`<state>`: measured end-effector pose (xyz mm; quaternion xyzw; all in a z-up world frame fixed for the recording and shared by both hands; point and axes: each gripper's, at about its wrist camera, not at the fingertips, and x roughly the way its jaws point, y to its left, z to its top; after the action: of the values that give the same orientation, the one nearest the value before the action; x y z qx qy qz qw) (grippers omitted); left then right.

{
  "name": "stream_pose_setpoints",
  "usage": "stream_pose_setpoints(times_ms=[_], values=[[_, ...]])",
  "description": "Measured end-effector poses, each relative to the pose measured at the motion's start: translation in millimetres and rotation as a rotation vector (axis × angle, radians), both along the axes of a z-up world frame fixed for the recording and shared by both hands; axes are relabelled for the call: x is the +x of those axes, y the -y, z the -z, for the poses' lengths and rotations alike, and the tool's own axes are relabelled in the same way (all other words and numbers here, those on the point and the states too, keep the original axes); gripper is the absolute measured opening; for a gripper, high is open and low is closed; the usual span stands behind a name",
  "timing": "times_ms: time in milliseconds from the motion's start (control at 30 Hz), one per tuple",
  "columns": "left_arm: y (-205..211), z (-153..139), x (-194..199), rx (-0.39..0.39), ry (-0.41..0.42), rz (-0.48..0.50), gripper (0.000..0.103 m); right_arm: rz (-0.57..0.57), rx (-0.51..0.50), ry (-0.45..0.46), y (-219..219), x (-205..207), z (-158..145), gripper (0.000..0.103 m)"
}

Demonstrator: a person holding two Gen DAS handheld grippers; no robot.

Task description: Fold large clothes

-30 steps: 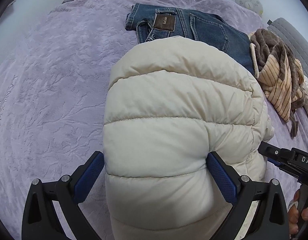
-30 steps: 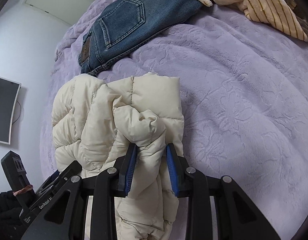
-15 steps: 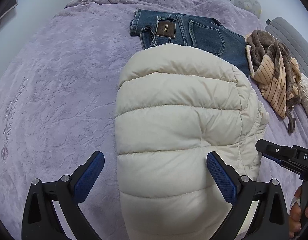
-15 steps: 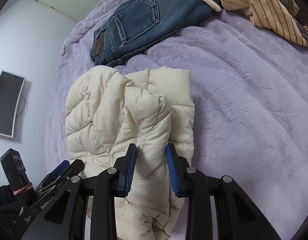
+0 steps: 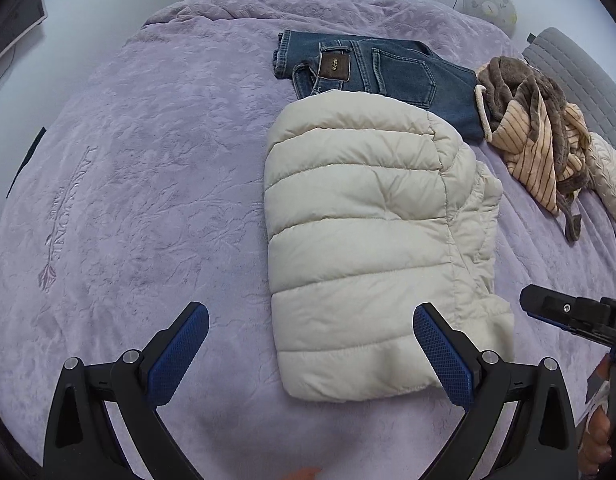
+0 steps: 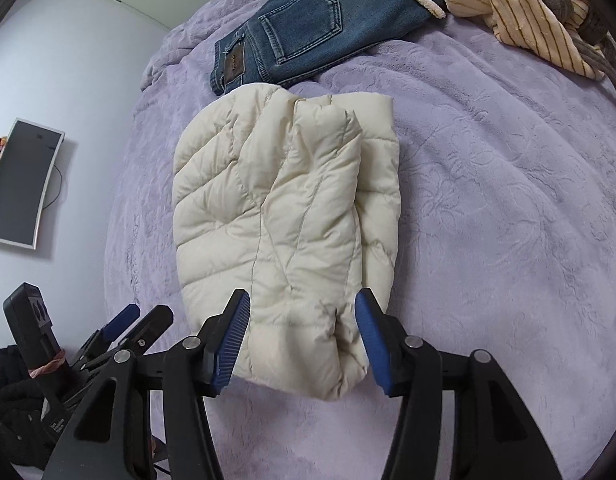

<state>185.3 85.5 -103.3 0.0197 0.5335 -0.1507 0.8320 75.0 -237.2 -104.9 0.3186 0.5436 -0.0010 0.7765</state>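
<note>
On the purple bedspread (image 5: 155,184) lies the folded puffer jacket (image 5: 360,248), left claw (image 5: 312,356) wide apart, right claw (image 6: 301,340) opening off it.

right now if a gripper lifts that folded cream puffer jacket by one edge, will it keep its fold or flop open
The puffer jacket would probably flop open: its layers lie loosely stacked, with a sleeve edge sticking out, and nothing pins them. The puffy quilted panels suggest it is light for its bulk and squashes under a pinch. The smooth shell may slip, so a deep bite seems wiser.

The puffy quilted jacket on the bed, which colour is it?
Cream puffy quilted jacket, clearest in left wrist view.
</note>
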Motion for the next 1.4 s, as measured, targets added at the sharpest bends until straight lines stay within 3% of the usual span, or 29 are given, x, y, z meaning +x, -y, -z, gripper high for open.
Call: stream_pose_setpoints(times_ms=[33, 167, 267, 333, 400, 600, 967, 1400], values=[[-2.2, -4.4, -5.2, -0.003, 0.0, -0.002, 0.102, -0.006, -0.004, -0.002, -4.0, -5.3, -3.6, 0.06], [-9.2, -21.6, -25.1, 0.016, 0.014, -0.01, 0.102, -0.023, -0.045, 0.008, -19.1, -23.9, -22.6, 0.082], [-14.9, -31.6, -37.8, 0.024, 0.009, -0.019, 0.102, -0.041, -0.105, 0.018, -31.4, -36.3, -39.4, 0.084], [-18.9, -39.0, -47.0, 0.025, 0.018, -0.03, 0.102, -0.053, -0.146, 0.021, -39.2, -42.4, -49.6, 0.09], [-22.4, -46.4, -55.4, 0.032, 0.035, -0.044, 0.102, -0.057, -0.192, 0.031, -45.7, -48.1, -59.7, 0.103], [-30.9, -64.6, -75.8, 0.01, 0.047, -0.054, 0.102, -0.028, -0.256, 0.081, -58.4, -66.1, -85.5, 0.103], [-40.8, -98.2, -113.2, 0.056, 0.06, -0.084, 0.102, -0.018, -0.371, 0.097, -82.3, -99.2, -126.8, 0.103], [-47.9, -124.9, -130.6, 0.091, 0.092, -0.108, 0.102, -0.008, -0.395, 0.096, -92.0, -114.9, -138.9, 0.103]])
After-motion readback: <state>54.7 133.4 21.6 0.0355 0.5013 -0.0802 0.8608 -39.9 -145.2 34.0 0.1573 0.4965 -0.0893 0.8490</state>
